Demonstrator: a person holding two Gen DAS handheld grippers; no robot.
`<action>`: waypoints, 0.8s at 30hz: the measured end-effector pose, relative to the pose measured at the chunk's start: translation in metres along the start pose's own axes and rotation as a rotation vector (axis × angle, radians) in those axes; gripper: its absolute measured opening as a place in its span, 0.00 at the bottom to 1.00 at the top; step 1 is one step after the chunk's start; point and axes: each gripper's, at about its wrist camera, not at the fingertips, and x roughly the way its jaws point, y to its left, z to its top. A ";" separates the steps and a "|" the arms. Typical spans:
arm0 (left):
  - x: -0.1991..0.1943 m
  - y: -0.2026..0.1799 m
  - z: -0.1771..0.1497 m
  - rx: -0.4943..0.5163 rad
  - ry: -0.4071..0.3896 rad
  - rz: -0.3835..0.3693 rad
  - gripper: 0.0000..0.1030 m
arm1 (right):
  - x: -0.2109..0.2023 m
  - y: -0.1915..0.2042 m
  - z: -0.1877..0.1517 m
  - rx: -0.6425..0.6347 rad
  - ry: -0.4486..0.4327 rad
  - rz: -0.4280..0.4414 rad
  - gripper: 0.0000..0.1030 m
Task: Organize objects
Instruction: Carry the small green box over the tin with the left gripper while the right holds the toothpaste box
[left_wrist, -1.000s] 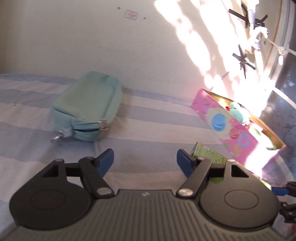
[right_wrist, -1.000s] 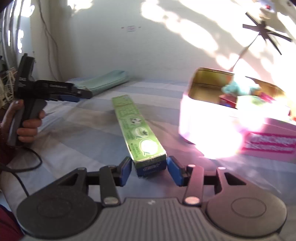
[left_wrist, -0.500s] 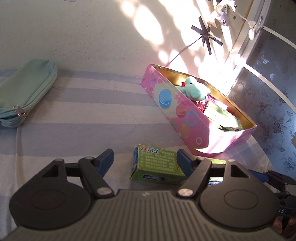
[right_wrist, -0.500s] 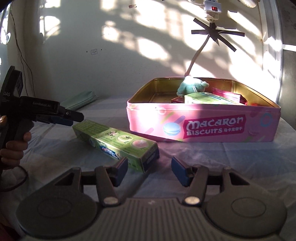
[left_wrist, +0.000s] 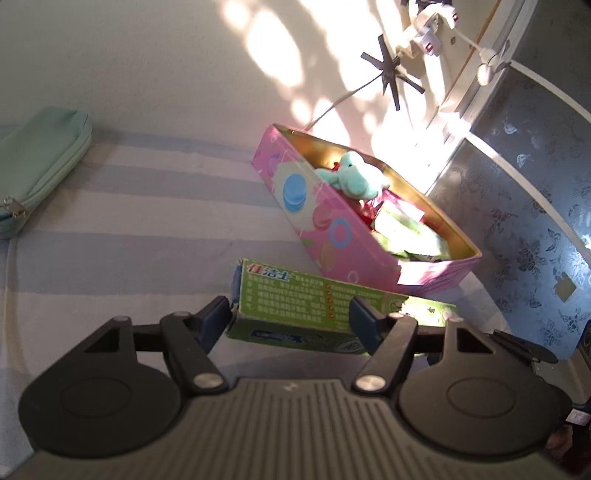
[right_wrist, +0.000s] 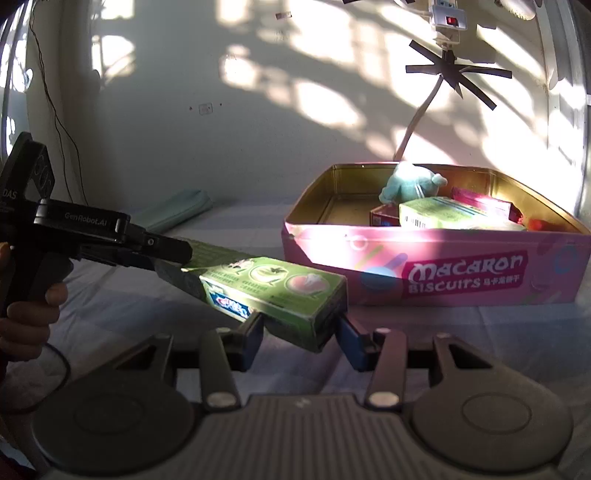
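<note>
The right tool (right_wrist: 299, 330) is closing on the near end of a green toothpaste box (right_wrist: 280, 295), while the left tool (right_wrist: 162, 254) meets its far end. Behind stands an open pink Macaron Biscuits tin (right_wrist: 443, 269).

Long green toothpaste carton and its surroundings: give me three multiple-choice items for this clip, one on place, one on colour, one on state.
1. Where is the long green toothpaste carton?
A. inside the tin
B. outside the pink Macaron Biscuits tin, on its near side
C. on the pouch

2. What colour is the zipped fabric pouch?
A. red
B. black
C. pale teal

3. How does the right gripper stand to the carton?
A. closing on one end of it
B. far from it
C. shut on the plush toy

Answers:
1 B: the carton lies outside the tin's printed wall.
2 C: it shows pale teal at the left edge.
3 A: the carton's end sits between both blue pads, and the left gripper brackets the other end.
</note>
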 end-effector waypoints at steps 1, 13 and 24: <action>-0.006 -0.005 0.006 0.007 -0.020 -0.014 0.70 | -0.007 -0.002 0.005 0.005 -0.022 0.010 0.43; 0.081 -0.081 0.086 0.129 -0.030 -0.029 0.71 | -0.003 -0.076 0.083 0.004 -0.106 -0.169 0.44; 0.200 -0.066 0.119 0.081 0.145 0.056 0.70 | 0.117 -0.163 0.136 0.029 0.170 -0.244 0.42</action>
